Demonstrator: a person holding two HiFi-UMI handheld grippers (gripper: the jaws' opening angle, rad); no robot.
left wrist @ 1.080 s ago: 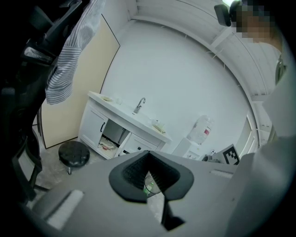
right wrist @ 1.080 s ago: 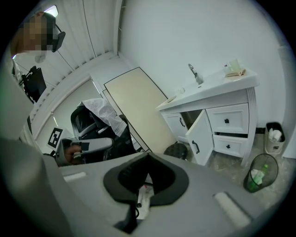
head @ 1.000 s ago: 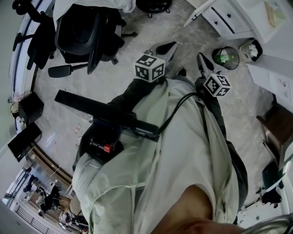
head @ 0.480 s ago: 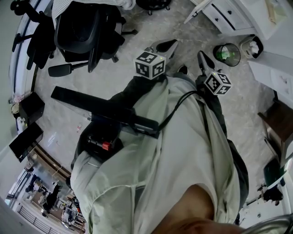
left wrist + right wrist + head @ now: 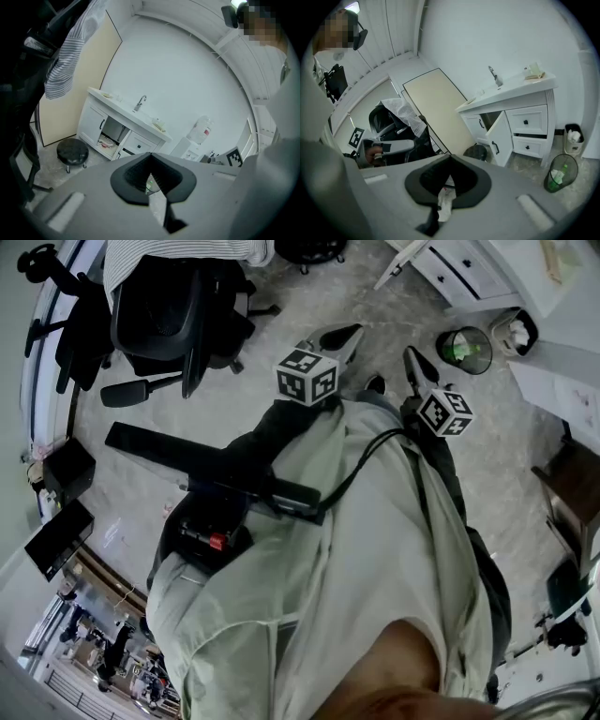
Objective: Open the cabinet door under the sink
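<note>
**Both tongs closed and empty; sink cabinet door stands open**

Head view. At 11 o'clock: black office chair (image 5: pixel 159 306) with striped cloth (image 5: pixel 178 254) over its back. At 12 o'clock: left gripper (image 5: pixel 342 336), jaws pressed together, nothing between them. At 1 o'clock, just beside it: right gripper (image 5: pixel 414 362), jaws likewise together, holding nothing. Near the top edge at 1 o'clock: white cabinet door (image 5: pixel 408 263), standing out from the sink cabinet (image 5: pixel 469 277), well apart from both grippers. At 2 o'clock: wire wastebasket (image 5: pixel 466 352) on the floor beside the cabinet. Right gripper view: the door sits at 3 o'clock below the faucet (image 5: pixel 493 75), its dark handle showing, the compartment behind it exposed.
</note>
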